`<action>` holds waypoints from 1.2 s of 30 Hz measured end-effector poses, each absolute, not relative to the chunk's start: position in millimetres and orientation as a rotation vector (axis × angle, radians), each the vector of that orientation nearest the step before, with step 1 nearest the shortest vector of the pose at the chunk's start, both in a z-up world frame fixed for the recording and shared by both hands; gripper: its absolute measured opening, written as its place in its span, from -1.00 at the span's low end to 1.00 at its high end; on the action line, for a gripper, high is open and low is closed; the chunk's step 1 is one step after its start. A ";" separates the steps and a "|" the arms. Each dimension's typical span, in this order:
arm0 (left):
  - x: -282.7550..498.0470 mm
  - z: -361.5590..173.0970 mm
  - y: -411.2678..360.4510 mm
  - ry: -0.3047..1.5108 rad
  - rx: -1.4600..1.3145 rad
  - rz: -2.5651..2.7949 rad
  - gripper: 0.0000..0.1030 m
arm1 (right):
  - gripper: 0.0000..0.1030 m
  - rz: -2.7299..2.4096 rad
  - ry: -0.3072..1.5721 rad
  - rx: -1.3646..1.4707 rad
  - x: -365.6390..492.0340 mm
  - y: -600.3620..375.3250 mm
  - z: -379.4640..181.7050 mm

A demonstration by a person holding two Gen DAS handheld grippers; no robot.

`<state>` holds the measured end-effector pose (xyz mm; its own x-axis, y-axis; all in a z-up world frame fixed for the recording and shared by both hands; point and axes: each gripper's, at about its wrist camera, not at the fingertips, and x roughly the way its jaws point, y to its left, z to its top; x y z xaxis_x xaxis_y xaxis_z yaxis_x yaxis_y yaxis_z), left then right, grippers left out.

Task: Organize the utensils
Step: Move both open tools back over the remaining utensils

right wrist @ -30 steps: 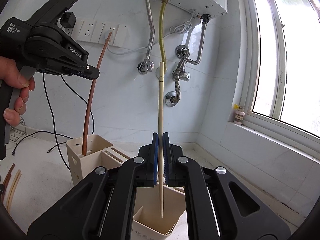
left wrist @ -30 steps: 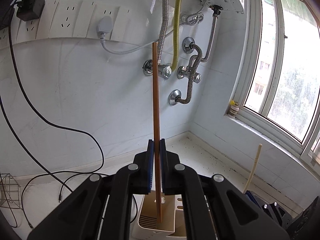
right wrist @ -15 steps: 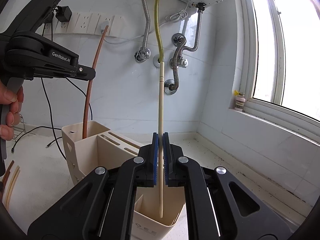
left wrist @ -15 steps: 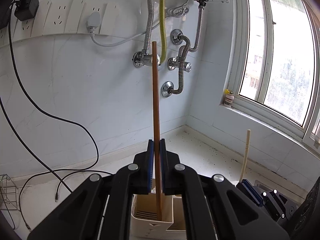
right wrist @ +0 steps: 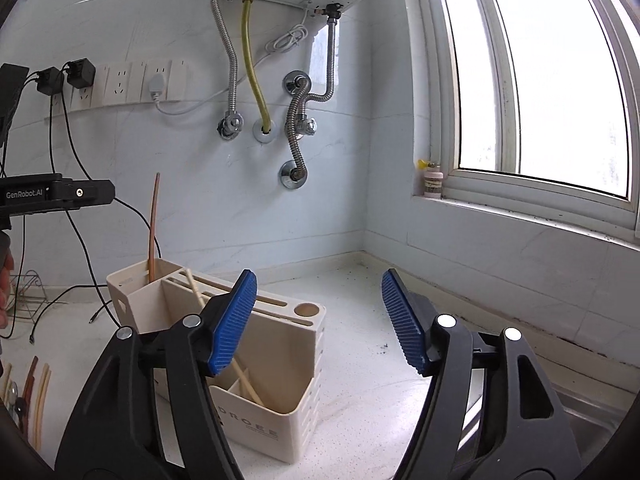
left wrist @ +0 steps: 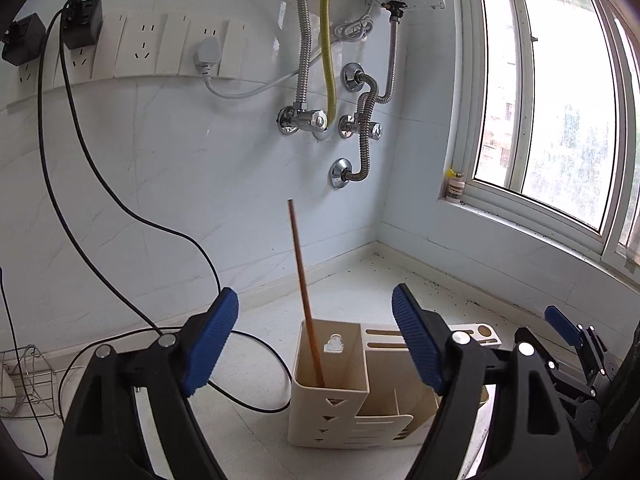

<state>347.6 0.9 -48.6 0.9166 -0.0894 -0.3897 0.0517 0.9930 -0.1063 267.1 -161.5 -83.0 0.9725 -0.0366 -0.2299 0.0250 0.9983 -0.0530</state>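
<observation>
On my far left, loose utensils (right wrist: 30,394) lie unsorted on the counter. My left gripper (left wrist: 314,344) gapes empty above the brown chopstick (left wrist: 306,300) in the holder (left wrist: 360,420). Right gripper (right wrist: 318,322) likewise wide; pale chopstick (right wrist: 244,376) deposited.

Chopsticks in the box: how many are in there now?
2. The brown chopstick stands in the end compartment of the cream holder. The pale chopstick leans through the compartment nearest the right tool. More lie on the counter; others may be hidden.
</observation>
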 end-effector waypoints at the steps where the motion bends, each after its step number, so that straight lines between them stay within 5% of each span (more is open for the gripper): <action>1: 344.3 -47.3 3.4 0.399 -0.100 -0.074 0.68 | 0.27 -0.040 0.234 -0.050 265.1 -163.8 -82.2; 14: 296.5 -29.8 32.4 0.360 -0.087 -0.040 0.87 | 0.78 -0.088 0.228 -0.058 239.3 -179.8 -66.8; 36: 183.9 -1.5 127.2 0.488 -0.093 0.254 0.90 | 0.84 0.080 0.237 -0.122 221.1 -97.1 -52.5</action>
